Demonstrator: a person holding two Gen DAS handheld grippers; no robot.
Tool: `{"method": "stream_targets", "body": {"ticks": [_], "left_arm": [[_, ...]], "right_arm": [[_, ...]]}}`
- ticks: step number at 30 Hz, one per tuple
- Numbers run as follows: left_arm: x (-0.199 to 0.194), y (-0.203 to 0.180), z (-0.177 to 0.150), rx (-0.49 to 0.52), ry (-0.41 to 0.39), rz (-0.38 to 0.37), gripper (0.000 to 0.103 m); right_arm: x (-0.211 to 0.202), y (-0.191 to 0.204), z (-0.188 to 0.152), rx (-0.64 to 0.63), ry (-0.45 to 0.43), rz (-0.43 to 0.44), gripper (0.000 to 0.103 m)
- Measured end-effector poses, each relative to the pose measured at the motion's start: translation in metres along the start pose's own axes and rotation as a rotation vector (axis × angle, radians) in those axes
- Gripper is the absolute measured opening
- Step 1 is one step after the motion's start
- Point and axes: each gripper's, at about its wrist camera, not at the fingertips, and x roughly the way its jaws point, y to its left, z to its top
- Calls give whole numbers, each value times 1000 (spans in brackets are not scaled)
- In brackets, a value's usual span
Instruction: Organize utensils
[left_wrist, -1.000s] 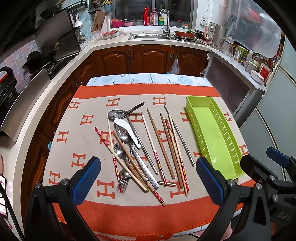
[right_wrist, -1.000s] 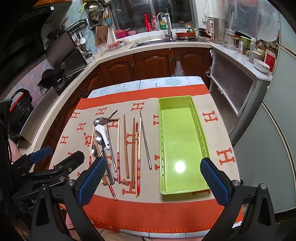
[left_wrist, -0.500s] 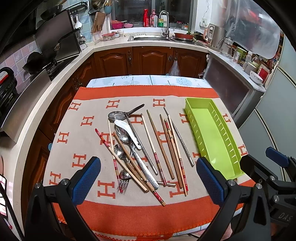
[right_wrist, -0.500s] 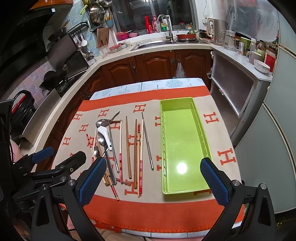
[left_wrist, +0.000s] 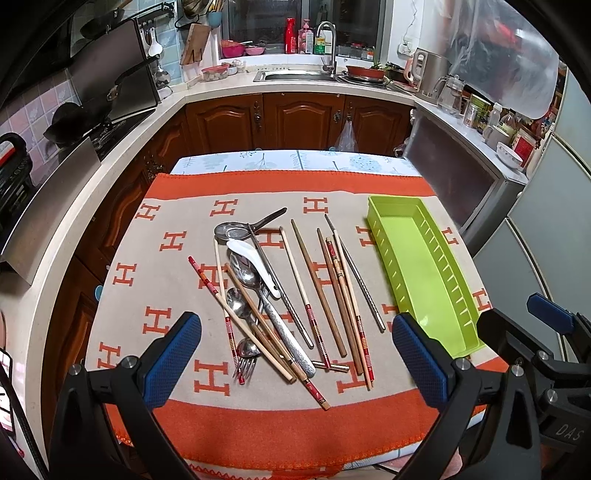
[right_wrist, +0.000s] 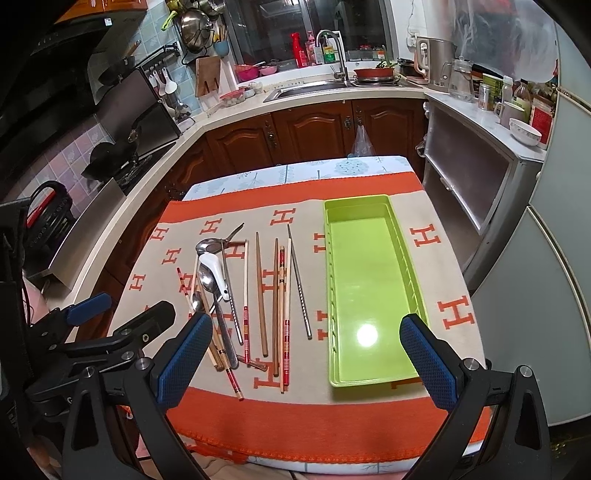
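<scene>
On the cloth: utensils (left_wrist: 291, 295) lie loose in a heap left of the tray (left_wrist: 424, 273), none sorted yet.
Tray: green, long, nothing in it, on the right side of the cloth (right_wrist: 369, 417); a light glares off its floor.
Chopsticks: wooden pairs (right_wrist: 275, 306), red-banded ones (left_wrist: 312, 321) and a metal one (right_wrist: 300, 288), roughly side by side, nearest the tray.
Spoons: a white spoon (left_wrist: 253, 264) rests across metal spoons (left_wrist: 245, 271); a fork (left_wrist: 245, 363) pokes out at the near end, under crossed sticks.
Progress: I judge the job not begun; every piece is left to move.
Left claw (left_wrist: 295, 360): mine, spread wide, holding nothing, hovering above the near end of the heap.
Right claw (right_wrist: 308, 363): also wide apart and bare, between the sticks and the tray's near end.
Next: probably the outer metal chopstick, since it lies free of the tangle.
</scene>
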Motion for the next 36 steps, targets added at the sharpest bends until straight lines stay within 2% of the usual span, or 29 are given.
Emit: {"method": "stream_targets", "body": {"ticks": [12,19,21,24,28,33,36], "left_arm": [[-2,-2,1,7,2,8,102],[-6,-4,1,42,-12,62,102],[-6,-1,1,34,-9,39,102],[-3,9,5,11,10,-41,102],[-1,34,19,-32,45,-155,102],[4,75,43,-101,136,-186,102],[5,105,51,-143,109,-144,102]], "right_arm": [[0,-1,-1,6,6,5,103],[0,1,-4,9,7,-2,103],[-1,3,-5,9,4,3,103],[-1,2,-2,0,-3,10,102],[-5,14,9,-49,-31,7,89],[-3,37,36,-75,-17,71,84],[-1,53,53,-98,-13,95,82]]}}
